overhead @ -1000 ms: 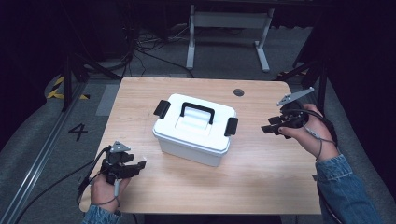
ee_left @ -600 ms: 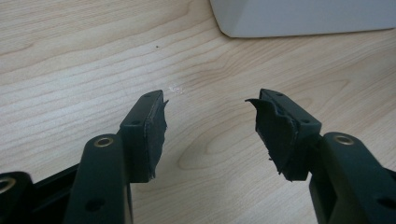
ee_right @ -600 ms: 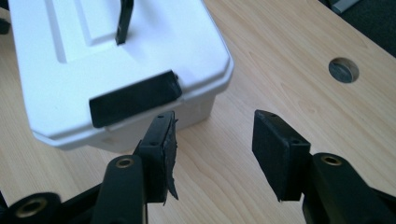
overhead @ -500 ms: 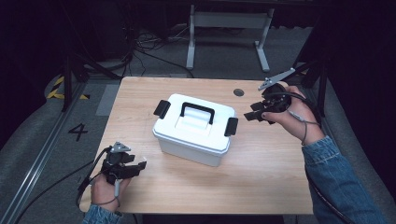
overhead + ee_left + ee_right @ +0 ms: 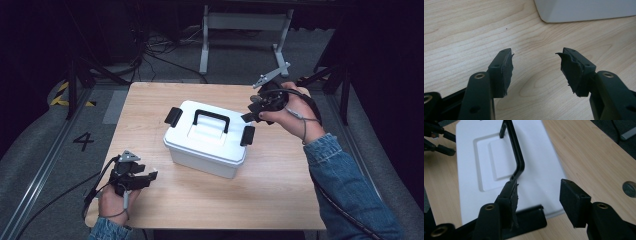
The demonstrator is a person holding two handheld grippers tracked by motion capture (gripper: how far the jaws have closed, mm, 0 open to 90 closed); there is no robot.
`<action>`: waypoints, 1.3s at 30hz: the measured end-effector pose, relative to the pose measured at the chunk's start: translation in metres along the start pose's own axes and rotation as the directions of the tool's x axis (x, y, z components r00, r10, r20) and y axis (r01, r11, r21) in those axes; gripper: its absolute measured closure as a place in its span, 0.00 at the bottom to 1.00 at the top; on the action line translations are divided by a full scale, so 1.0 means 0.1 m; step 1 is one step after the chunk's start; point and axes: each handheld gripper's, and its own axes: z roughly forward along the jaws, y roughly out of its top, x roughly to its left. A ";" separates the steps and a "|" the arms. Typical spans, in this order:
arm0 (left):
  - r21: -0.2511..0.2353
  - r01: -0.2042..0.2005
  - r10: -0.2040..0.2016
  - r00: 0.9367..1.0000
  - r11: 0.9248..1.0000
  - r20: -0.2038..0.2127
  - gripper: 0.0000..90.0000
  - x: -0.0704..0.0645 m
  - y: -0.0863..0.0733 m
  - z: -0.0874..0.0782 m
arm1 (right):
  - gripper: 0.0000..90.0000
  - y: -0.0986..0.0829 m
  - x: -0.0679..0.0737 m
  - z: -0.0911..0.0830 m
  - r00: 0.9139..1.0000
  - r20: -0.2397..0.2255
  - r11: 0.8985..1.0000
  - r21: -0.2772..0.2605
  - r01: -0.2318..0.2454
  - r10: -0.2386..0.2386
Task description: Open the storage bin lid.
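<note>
We found the white lidded box (image 5: 206, 138) sitting at the middle of the wooden worktop (image 5: 280, 190), its black handle (image 5: 211, 118) lying across the lid. Our right gripper (image 5: 248, 116) hovered just above the box's right end, near the black latch (image 5: 247, 135), jaws spread apart and empty. Our left gripper (image 5: 151, 174) rested low near the worktop's front left corner, jaws likewise parted, holding nothing.
</note>
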 end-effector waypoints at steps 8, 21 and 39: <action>0.022 -0.036 0.037 0.999 0.999 -0.022 0.48 -0.02 0.01 0.01 | 0.54 0.27 0.11 0.26 0.996 -0.069 0.999 0.015 0.049 -0.048; 0.024 -0.046 0.047 0.999 0.999 -0.021 0.48 -0.05 0.01 0.02 | 0.55 0.54 0.22 0.63 0.990 -0.102 0.992 0.065 0.106 -0.099; 0.045 -0.062 0.062 0.998 0.997 -0.011 0.49 -0.04 0.03 0.06 | 0.74 0.63 0.22 0.91 0.984 -0.128 0.978 0.154 0.141 -0.122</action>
